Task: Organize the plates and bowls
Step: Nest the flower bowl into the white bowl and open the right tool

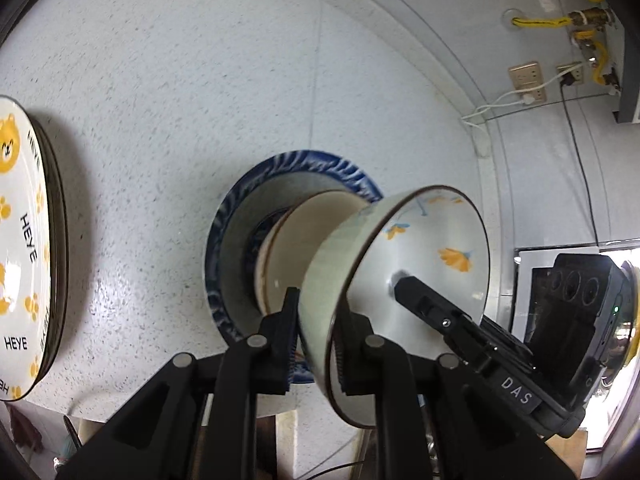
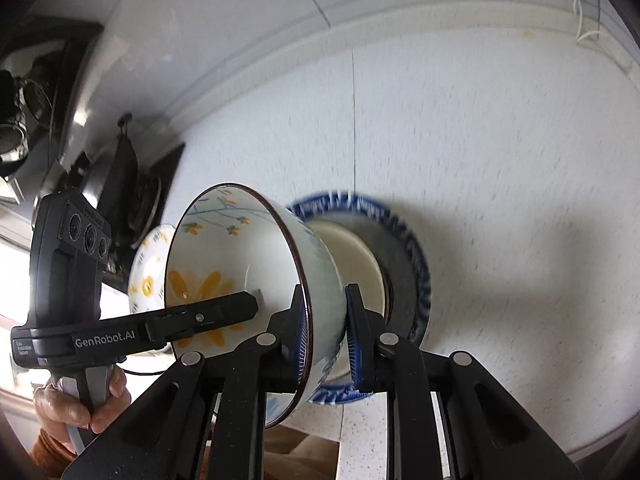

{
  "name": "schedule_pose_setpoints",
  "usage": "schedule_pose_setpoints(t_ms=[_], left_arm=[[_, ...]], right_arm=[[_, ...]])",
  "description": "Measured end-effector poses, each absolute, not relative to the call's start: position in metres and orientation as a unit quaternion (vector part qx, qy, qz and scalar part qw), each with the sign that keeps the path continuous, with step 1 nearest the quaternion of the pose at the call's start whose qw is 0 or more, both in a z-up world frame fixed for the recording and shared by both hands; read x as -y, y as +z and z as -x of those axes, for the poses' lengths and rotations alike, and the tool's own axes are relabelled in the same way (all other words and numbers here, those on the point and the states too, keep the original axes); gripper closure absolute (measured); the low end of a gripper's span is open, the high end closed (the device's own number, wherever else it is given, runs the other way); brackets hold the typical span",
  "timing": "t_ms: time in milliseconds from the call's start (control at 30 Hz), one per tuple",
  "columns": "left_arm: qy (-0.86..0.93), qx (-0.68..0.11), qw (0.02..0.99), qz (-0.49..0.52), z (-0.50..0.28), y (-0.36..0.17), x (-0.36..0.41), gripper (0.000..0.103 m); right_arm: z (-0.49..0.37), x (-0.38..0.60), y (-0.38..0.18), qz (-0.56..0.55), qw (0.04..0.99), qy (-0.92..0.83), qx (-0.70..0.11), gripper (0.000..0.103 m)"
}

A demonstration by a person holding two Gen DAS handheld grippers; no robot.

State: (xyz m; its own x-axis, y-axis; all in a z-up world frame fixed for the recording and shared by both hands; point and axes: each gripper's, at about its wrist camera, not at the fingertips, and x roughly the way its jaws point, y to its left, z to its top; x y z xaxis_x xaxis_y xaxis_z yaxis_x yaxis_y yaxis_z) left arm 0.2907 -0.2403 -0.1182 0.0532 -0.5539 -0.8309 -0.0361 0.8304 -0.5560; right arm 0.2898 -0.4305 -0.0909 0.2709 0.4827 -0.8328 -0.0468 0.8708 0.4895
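Pinching the near wall of the flowered bowl (image 1: 400,264) at lower centre of the left wrist view: left tongs (image 1: 318,344), one pad sitting outside the wall and one inside, rim passing between them. Tilting on its side, the flowered bowl, opening turned toward the right of that frame, yellow blossoms showing on its inner face. Reaching in across that opening from the lower right, the right tongs (image 1: 404,286), one black finger lying against the bowl's inner bottom.

Gripping the same bowl at lower centre of the right wrist view: right tongs (image 2: 322,328), pressed on the wall with the brown rim running between the blue-ribbed pads. Opening turned toward the left of this frame, with the left tongs (image 2: 250,304) coming in from the lower left, held by a hand (image 2: 80,400) in the lower left corner.

Lying just behind the flowered bowl in both views: a cream bowl (image 1: 296,240) nested on a blue-rimmed plate (image 1: 288,168), itself resting on the speckled white table (image 1: 180,100). Sitting at the left edge of the left wrist view, well apart: a stack of bear-print plates (image 1: 20,240) marked HEYE.
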Motion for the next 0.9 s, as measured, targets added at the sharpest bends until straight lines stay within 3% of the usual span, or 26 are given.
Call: schedule_pose_setpoints(t_ms=[900], left_arm=[[-0.174,-0.647,0.717,0.19,-0.305,-0.119,0.246,0.09]], right_arm=[[-0.294,0.417,-0.102,-0.143,0.764,0.172,-0.605,0.085]])
